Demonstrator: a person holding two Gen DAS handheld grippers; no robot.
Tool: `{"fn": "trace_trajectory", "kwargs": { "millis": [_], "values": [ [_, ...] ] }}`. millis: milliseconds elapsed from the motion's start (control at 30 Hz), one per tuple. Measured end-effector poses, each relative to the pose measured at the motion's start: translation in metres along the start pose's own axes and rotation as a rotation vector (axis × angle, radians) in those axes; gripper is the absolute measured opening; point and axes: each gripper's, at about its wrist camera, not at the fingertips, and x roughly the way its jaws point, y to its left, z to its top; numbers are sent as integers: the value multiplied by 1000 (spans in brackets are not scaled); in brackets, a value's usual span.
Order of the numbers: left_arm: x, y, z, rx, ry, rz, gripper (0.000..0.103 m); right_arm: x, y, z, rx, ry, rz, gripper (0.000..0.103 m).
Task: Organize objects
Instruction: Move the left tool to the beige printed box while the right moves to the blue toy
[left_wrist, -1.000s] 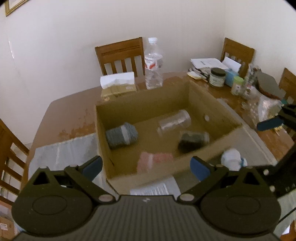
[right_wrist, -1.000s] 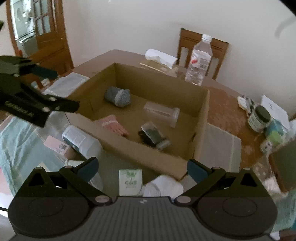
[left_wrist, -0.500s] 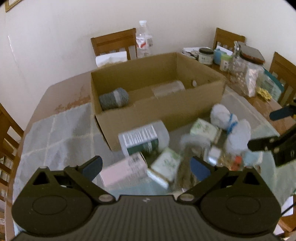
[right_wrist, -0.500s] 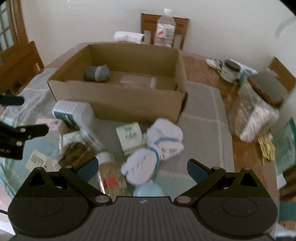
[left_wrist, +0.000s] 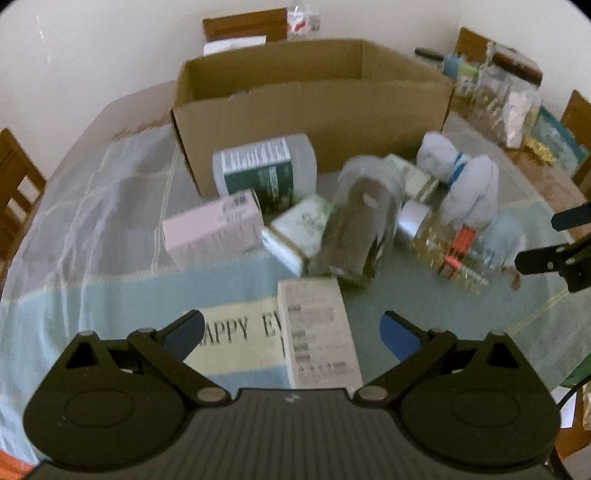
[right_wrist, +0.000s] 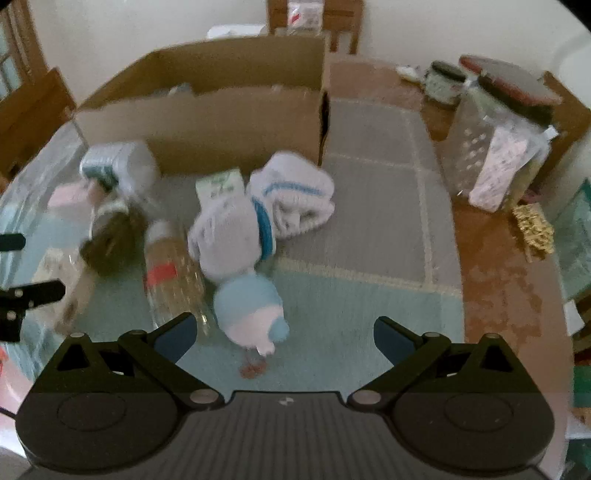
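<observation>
An open cardboard box (left_wrist: 314, 110) (right_wrist: 207, 118) stands at the back of the cloth. In front of it lies a jumble: a white bottle with a green label (left_wrist: 264, 170), a pink carton (left_wrist: 212, 229), a green-and-white pack (left_wrist: 299, 229), a clear jar of dark stuff (left_wrist: 354, 232), a white printed carton (left_wrist: 317, 332), rolled white socks (right_wrist: 258, 218), a clear jar with a red label (right_wrist: 170, 273) and a light-blue ball (right_wrist: 251, 310). My left gripper (left_wrist: 293, 332) is open just above the white carton. My right gripper (right_wrist: 282, 334) is open, low over the blue ball.
Jars, a clear bag of goods (right_wrist: 498, 147) and other clutter crowd the wooden table's right side. Wooden chairs (left_wrist: 243, 26) stand around it, and a water bottle (right_wrist: 304, 16) rises behind the box. A small brown bit (right_wrist: 253, 369) lies on the cloth.
Both grippers have pulled back from above the box and dropped lower, so the loose things in front of it now fill the views. Both stay open.
</observation>
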Motion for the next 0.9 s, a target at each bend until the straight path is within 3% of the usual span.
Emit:
{"fn": "trace_trajectory", "kwargs": {
  "millis": [467,600,900],
  "values": [
    [13,-11,-17,-73,74,91,101,36,2,-7,-241,-41,41,103],
    [15,-8,-22,-94,89,121,101,39,-8,-7,-230,-48,97,103],
    [9,11,-30,-136,95,165,101,39,-14,-12,-266,-102,125,103]
  ]
}}
